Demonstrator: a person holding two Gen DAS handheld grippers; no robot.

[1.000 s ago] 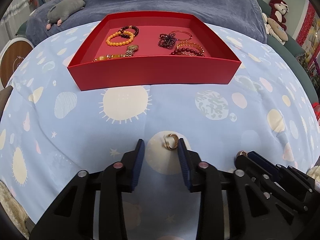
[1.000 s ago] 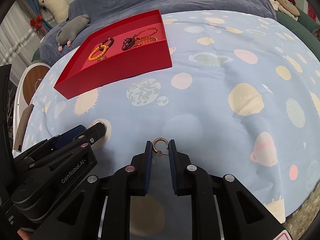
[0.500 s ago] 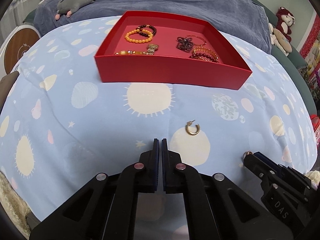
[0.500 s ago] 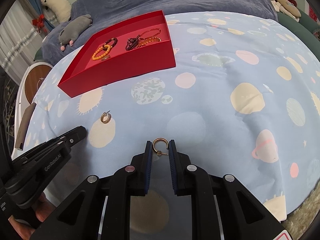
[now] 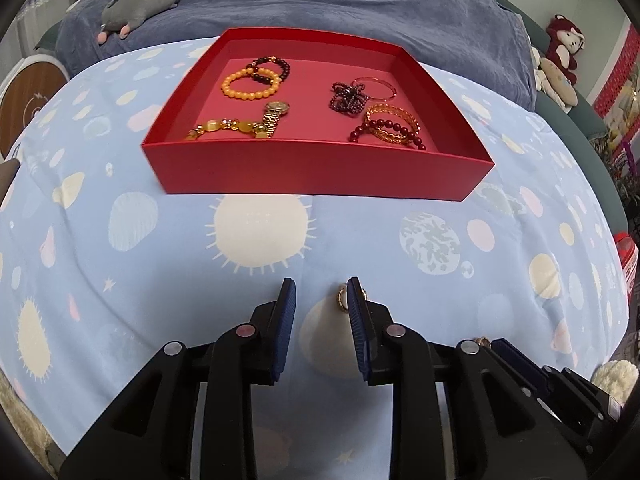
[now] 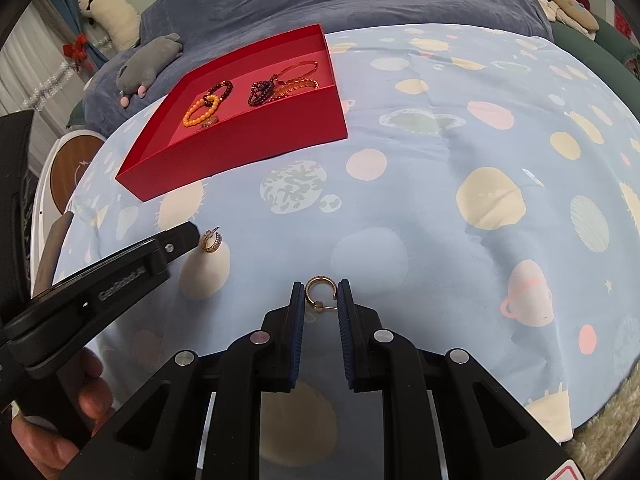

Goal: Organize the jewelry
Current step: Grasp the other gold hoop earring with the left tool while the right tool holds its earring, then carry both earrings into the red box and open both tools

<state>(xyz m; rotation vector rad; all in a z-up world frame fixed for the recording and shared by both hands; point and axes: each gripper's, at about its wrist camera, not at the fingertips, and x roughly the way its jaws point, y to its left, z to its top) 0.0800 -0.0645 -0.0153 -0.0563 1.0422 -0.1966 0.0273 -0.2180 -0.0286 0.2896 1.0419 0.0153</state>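
My work surface is a bed covered by a pale blue sheet printed with suns and planets; a dark blue blanket lies bunched along its far edge. A grey plush animal rests on that blanket, a white plush stands beyond it, and more soft toys crowd the right margin.

A red tray sits on the sheet ahead of both tools, well apart from them. It holds an orange bead bracelet, a dark bead bracelet overlapping it, a gold watch, a dark beaded cluster and a gold bangle with red beads.

My left gripper has its jaws opening; a small gold hoop earring lies on the sheet between them, just against the right pad, unclamped. My right gripper is closed on a second hoop earring, pads pressing its sides. In the right wrist view the left tool's arm crosses the lower left corner, with fingers of my hand beneath.
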